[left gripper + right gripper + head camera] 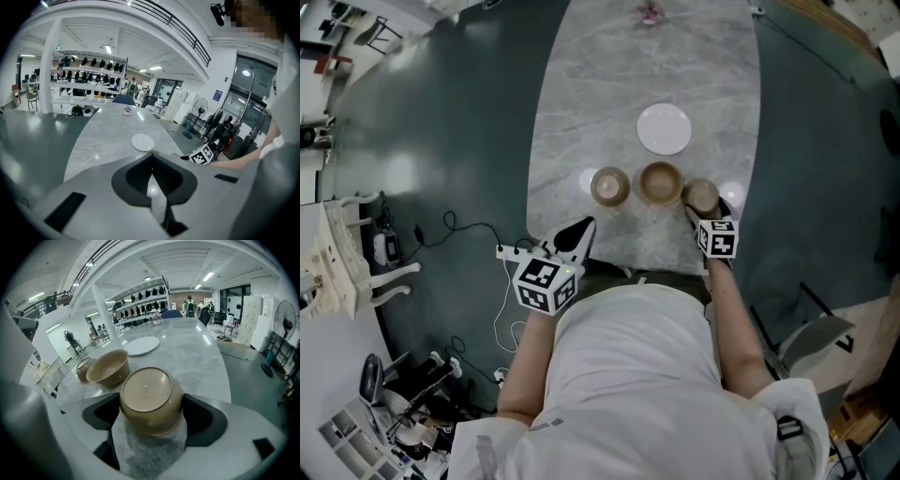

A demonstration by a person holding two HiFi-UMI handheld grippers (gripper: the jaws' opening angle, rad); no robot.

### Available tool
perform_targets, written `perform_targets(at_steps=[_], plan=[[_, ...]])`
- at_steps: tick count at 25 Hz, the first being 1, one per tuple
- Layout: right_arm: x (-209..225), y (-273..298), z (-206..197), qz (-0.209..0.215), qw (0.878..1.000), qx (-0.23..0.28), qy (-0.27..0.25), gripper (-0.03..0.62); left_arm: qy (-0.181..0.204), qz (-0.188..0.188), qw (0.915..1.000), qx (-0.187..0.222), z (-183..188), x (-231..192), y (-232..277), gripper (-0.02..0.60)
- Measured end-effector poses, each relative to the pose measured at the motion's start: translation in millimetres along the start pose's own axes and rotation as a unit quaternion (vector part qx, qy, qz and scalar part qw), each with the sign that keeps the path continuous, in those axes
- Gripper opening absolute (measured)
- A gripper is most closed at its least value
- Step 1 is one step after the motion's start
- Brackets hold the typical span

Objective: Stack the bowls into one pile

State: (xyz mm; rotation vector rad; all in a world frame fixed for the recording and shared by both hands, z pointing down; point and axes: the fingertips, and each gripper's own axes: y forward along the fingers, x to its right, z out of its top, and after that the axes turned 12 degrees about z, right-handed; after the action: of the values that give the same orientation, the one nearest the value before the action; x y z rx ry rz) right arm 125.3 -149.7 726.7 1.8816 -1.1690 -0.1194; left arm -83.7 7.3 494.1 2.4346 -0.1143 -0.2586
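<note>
Step in hand: the first pick-up. None of the three bowls had been nested. They stood in a close row along the near edge of the desk [581, 112]. The right gripper [151, 411] stood over the right bowl [150, 397], toward the near right corner, with its fingers spread wide on either side of the bowl wall. The pads lay right at the wall, but no firm clamp was evident, so the bowl was judged straddled and not yet grasped. The left gripper [581, 228] hung at the near left edge of the desk, its fingers clenched together on nothing.

Next move, as judged: close the right fingers on the wall, lift the bowl clear, and lower it into the middle bowl [661, 182], which looked the widest. The left bowl [609, 186] would follow. So wide a span left little margin, making a slip or tilt on lifting the likely fault.

Desk surface: pale grey, marbled and glossy, with a white plate [664, 128] nearer its middle.

Room: a large hall with a dark floor [450, 141], loose cables [441, 234] beside the desk, and shelving [89, 70] at the far end.
</note>
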Motion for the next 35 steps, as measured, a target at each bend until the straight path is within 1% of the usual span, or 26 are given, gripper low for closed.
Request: perform_targets(at_steps=[8, 15, 30, 35], plan=[[-9, -16, 9, -0.008, 1.0, 0.01, -0.002, 0.433, -0.004, -0.005, 0.9999, 0.009, -1, -2, -8, 0.002], [-16, -32, 21, -0.012, 1.0, 0.019, -0.02, 0.425, -0.014, -0.01, 0.9997, 0.02, -2, -2, -12, 0.002], [-31, -51, 47, -0.014, 0.997, 0.008, -0.077, 0.42, -0.031, -0.019, 0.9988, 0.032, -8, -4, -14, 0.002], [-42, -50, 62, -0.008, 0.994, -0.003, -0.11, 0.42, -0.04, -0.018, 0.9983, 0.037, -8, -10, -14, 0.002]])
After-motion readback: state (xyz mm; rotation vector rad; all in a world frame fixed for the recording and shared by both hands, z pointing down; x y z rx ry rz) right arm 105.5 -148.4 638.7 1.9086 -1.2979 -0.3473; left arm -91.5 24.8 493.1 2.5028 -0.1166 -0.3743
